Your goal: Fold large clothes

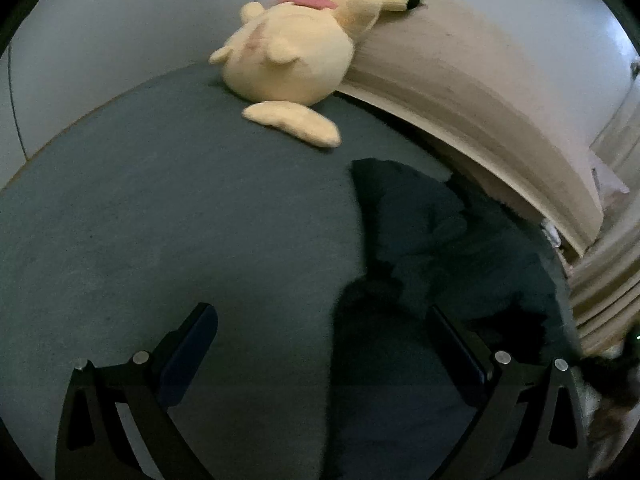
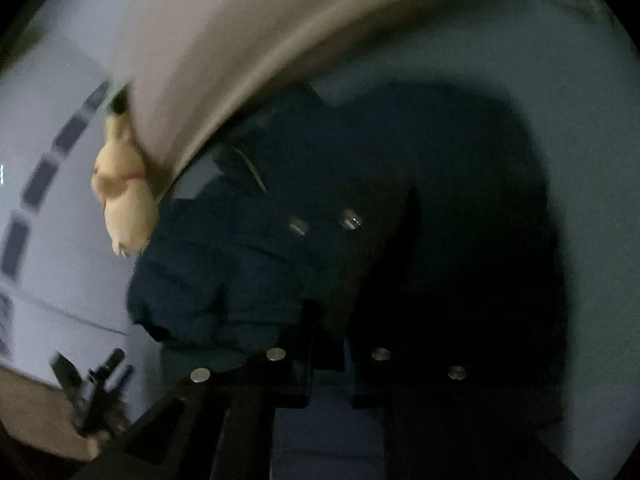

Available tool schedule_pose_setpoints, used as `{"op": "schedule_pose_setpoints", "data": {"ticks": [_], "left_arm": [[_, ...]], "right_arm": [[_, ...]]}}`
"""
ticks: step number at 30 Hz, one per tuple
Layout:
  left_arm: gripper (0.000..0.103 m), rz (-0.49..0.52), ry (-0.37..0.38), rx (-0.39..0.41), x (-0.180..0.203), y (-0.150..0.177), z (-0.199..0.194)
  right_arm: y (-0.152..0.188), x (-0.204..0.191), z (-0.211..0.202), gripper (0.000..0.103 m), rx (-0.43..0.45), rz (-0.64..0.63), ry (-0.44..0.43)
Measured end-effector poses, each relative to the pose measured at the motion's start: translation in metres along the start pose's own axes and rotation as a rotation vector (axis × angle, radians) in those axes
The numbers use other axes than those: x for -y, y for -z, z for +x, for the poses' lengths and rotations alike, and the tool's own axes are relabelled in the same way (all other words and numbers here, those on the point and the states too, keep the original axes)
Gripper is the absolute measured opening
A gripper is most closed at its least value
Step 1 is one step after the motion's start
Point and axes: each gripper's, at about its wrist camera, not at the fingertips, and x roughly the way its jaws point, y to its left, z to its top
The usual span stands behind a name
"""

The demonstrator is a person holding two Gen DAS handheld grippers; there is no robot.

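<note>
A dark navy garment [image 1: 448, 240] lies crumpled on the grey-blue bed cover [image 1: 160, 220], close to the beige headboard. My left gripper [image 1: 324, 340] hovers over the cover by the garment's left edge. Its jaws stand wide open with nothing between them. In the right wrist view the same garment [image 2: 240, 264] shows two metal snaps and fills the centre. My right gripper [image 2: 330, 360] has its fingers drawn close together, and a fold of the dark cloth runs down between them. The grip point is very dark.
A yellow plush toy [image 1: 288, 52] leans on the padded beige headboard [image 1: 500, 92] at the far end, and appears again as a plush toy [image 2: 124, 204] at the left. Pale walls lie beyond. Bare bed cover [image 2: 580, 140] stretches to the right of the garment.
</note>
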Motion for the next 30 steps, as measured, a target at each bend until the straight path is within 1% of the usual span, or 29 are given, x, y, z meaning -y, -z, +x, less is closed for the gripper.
{"op": "schedule_pose_setpoints", "data": {"ticks": [2, 4, 6, 7, 8, 9, 11, 12, 13, 14, 16, 18, 20, 24, 25, 27, 28, 30], "left_arm": [[0.103, -0.011, -0.016, -0.004, -0.013, 0.000, 0.002], [0.103, -0.035, -0.022, -0.010, -0.024, 0.002, 0.007], [0.103, -0.044, -0.029, -0.012, -0.029, 0.003, 0.011], [0.103, -0.041, -0.029, -0.009, -0.029, 0.003, 0.011], [0.103, -0.034, -0.031, -0.007, -0.027, 0.002, 0.011], [0.103, -0.028, -0.032, -0.006, -0.024, 0.002, 0.011], [0.103, -0.004, -0.028, 0.001, -0.015, 0.000, 0.010], [0.103, 0.010, -0.027, 0.005, -0.010, -0.002, 0.011], [0.103, 0.026, -0.029, 0.007, -0.005, -0.003, 0.010], [0.103, 0.042, -0.031, 0.011, 0.000, -0.005, 0.013], [0.103, 0.073, -0.035, 0.019, 0.011, -0.011, 0.014], [0.103, 0.096, -0.040, 0.024, 0.020, -0.017, 0.016], [0.103, 0.120, -0.056, 0.033, 0.033, -0.025, 0.021], [0.103, 0.173, -0.090, 0.070, 0.061, -0.041, 0.031], [0.103, 0.194, -0.101, 0.072, 0.067, -0.041, 0.034], [0.103, 0.239, -0.134, 0.058, 0.076, -0.041, 0.048], [0.103, 0.259, -0.147, 0.037, 0.079, -0.040, 0.059], [0.102, 0.273, -0.208, -0.061, 0.076, -0.032, 0.089]], "right_arm": [[-0.013, -0.036, -0.039, 0.011, 0.132, -0.167, 0.089], [-0.023, -0.058, -0.064, 0.011, 0.223, -0.263, 0.141], [-0.029, -0.067, -0.075, 0.011, 0.279, -0.315, 0.184], [-0.030, -0.069, -0.073, 0.011, 0.300, -0.349, 0.231], [-0.031, -0.066, -0.065, 0.011, 0.294, -0.358, 0.254], [-0.033, -0.059, -0.055, 0.011, 0.273, -0.344, 0.258], [-0.026, -0.033, -0.018, 0.011, 0.202, -0.318, 0.304], [-0.023, -0.020, -0.007, 0.011, 0.175, -0.299, 0.317], [-0.018, 0.000, 0.011, 0.011, 0.131, -0.259, 0.333], [-0.013, 0.019, 0.028, 0.011, 0.085, -0.220, 0.331], [-0.009, 0.039, 0.045, 0.011, 0.046, -0.159, 0.296], [-0.006, 0.047, 0.046, 0.011, 0.056, -0.143, 0.274], [-0.008, 0.049, 0.049, 0.011, 0.056, -0.141, 0.258], [0.000, 0.071, 0.043, 0.011, 0.052, -0.117, 0.214], [-0.001, 0.071, 0.046, 0.012, 0.053, -0.116, 0.208], [-0.003, 0.071, 0.049, 0.012, 0.051, -0.105, 0.195], [-0.003, 0.072, 0.050, 0.012, 0.049, -0.099, 0.189], [-0.002, 0.070, 0.049, 0.012, 0.042, -0.100, 0.189]]}}
